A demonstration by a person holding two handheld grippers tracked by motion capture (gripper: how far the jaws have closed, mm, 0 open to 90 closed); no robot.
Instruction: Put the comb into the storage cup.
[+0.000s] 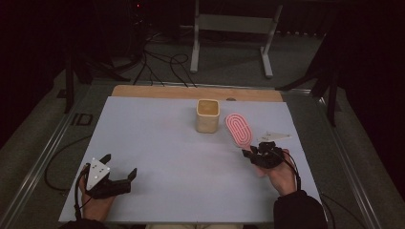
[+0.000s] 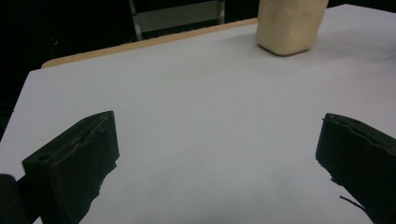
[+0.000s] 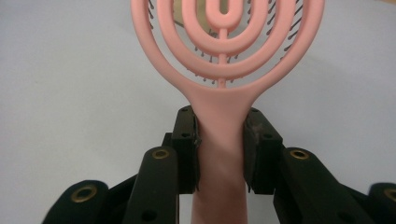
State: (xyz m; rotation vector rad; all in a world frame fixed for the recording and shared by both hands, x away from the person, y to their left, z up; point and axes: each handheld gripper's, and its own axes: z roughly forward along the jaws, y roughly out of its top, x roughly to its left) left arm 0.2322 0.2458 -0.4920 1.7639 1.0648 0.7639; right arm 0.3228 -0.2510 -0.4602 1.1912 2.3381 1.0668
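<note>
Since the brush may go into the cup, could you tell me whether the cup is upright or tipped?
Upright: the cup stands on its base on the table, open mouth facing up.

Ahead of you a white sheet [image 1: 167, 143] covers the table; bare wood edge [image 1: 191, 92] at 12 o'clock. Beyond it, you see a grey floor with black cables [image 1: 162, 64] at 11 and a white metal frame [image 1: 229, 28] past 12.
</note>
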